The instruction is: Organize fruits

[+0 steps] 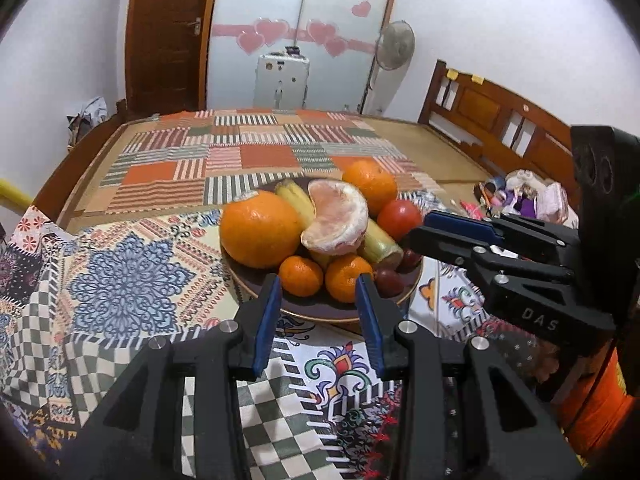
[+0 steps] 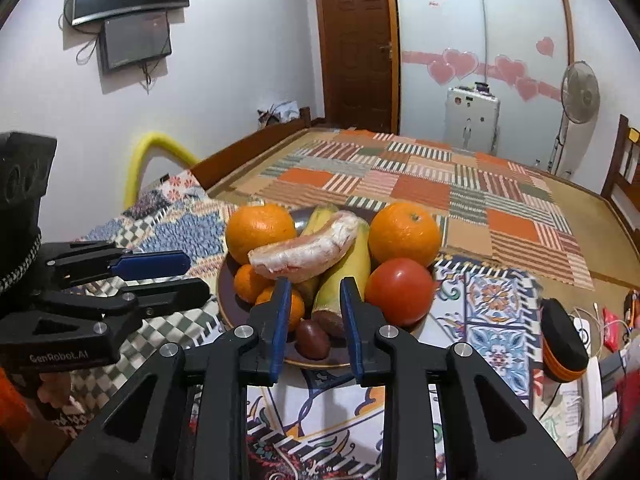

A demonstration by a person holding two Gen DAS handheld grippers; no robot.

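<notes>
A dark round plate with a gold rim (image 1: 304,314) sits on the patterned patchwork cloth (image 1: 120,292), heaped with two large oranges (image 1: 260,232), a peeled pomelo segment (image 1: 340,216) lying across yellow bananas (image 1: 296,198), a red tomato (image 1: 400,218), small mandarins (image 1: 300,276) and dark plums (image 1: 388,282) at its near right edge. The left gripper (image 1: 318,280) hovers level at the plate's near rim, released and holding nothing; the right gripper (image 2: 314,284) comes in from the right, also spread wide and holding nothing, its tips just before the bananas and a plum. Bare cloth stretches to the plate's left and far side.
</notes>
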